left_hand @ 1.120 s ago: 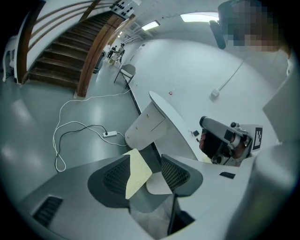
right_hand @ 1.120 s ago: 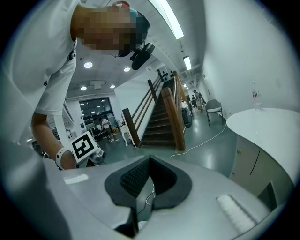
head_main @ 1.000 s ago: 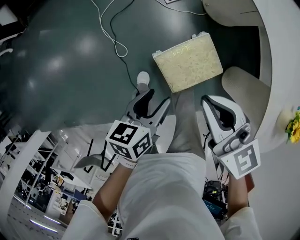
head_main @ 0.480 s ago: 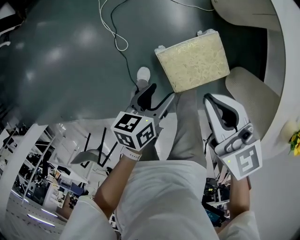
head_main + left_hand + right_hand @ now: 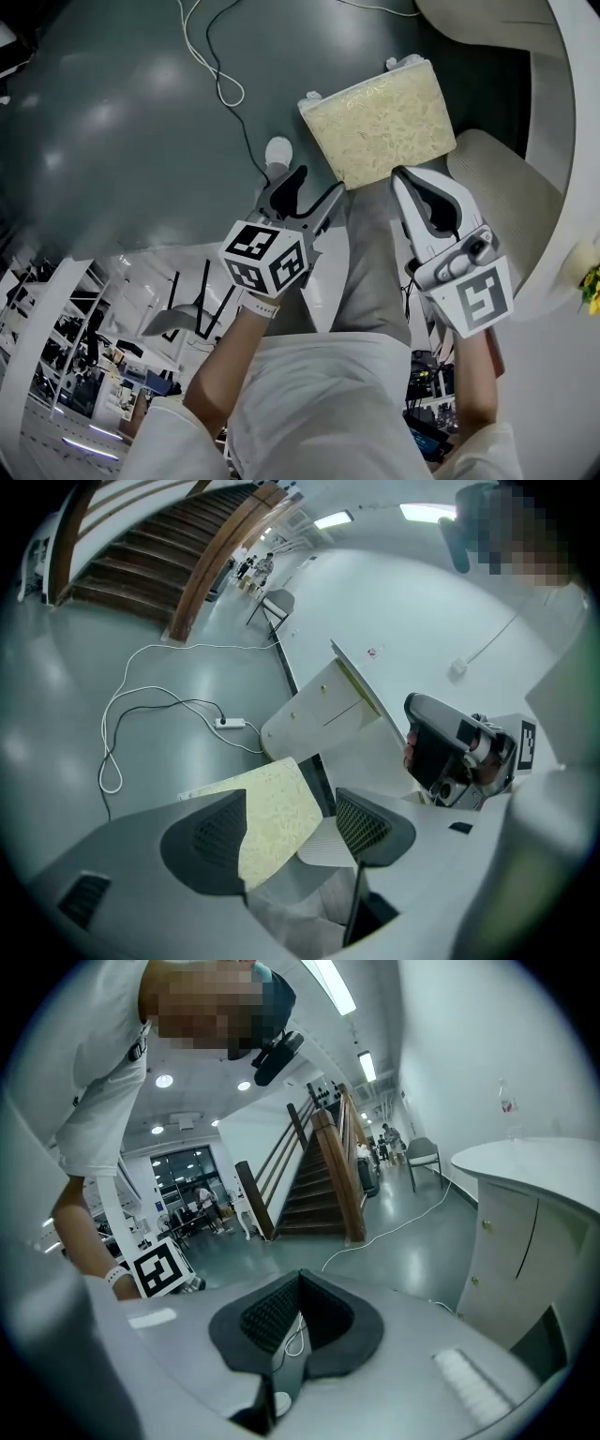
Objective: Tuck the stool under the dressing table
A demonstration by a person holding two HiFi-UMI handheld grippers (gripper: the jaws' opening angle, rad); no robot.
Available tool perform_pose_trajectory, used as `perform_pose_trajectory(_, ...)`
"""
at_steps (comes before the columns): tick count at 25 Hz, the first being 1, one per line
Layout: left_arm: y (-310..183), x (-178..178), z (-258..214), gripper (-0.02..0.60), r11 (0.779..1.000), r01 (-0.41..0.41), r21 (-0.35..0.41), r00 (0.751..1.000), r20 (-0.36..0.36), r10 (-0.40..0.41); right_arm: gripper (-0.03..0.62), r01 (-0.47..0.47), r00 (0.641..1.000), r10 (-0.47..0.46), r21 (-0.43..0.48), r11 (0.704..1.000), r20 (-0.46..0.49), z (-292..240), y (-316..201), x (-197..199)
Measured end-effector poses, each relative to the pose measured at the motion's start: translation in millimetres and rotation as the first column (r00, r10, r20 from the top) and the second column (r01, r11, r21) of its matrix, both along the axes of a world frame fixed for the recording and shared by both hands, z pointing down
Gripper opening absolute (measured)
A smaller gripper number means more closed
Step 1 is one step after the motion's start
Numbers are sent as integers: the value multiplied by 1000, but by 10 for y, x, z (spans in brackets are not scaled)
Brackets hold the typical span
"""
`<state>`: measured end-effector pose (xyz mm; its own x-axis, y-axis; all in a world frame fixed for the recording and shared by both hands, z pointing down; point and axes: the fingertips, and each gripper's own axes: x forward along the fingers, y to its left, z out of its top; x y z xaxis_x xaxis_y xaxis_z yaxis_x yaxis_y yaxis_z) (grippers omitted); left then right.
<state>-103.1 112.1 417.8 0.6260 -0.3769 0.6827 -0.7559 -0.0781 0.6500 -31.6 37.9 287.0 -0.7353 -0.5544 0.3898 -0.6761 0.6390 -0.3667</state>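
The stool, with a cream fluffy cushion (image 5: 380, 120), stands on the grey floor beside the white curved dressing table (image 5: 562, 112). My left gripper (image 5: 317, 186) hovers just short of the cushion's near left corner. Its jaws have just been opening and stand open with nothing between them. In the left gripper view the cushion (image 5: 277, 803) shows beyond the left gripper (image 5: 291, 806), with the dressing table (image 5: 323, 710) behind it. My right gripper (image 5: 408, 178) is shut and empty, close to the cushion's near right edge. The right gripper (image 5: 295, 1321) faces the floor and stairs.
White and black cables (image 5: 220, 70) trail over the floor left of the stool. A beige rounded panel (image 5: 506, 211) of the table lies right of the right gripper. A wooden staircase (image 5: 328, 1176) rises farther off. The person's leg (image 5: 370, 253) stands between the grippers.
Both grippers have sunk toward the stool, and the cushion now lies closer to their tips. The left jaws have spread wider. The right jaws stay shut.
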Motion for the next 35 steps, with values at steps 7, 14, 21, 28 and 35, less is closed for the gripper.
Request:
perform_pose_trajectory(7,14,-44,329,295,997,52,-55,998,-33,-54,11,16,1000,-17,-28,999,-25,453,-10,-90)
perform_pose_trajectory(14,178,-64,749,298,993,42,-108,999,12,-41,11,2,999,-6,-68,998,-54,747,-15,-80)
perform_pose_trajectory(21,416,-40,1340,304,985,41,-169,998,43,-34,11,0,999,-3,-65,998,-45,1012,43,-71)
perform_pose_trajectory(28,596,37,1888,327,975,37,-218,999,18,-34,11,-12,999,10,-54,998,-30,1200,109,-49)
perform_pose_trajectory(35,700,108,2319,356,959,70,-276,996,-38,-84,11,-9,999,7,-41,999,-47,1389,210,28)
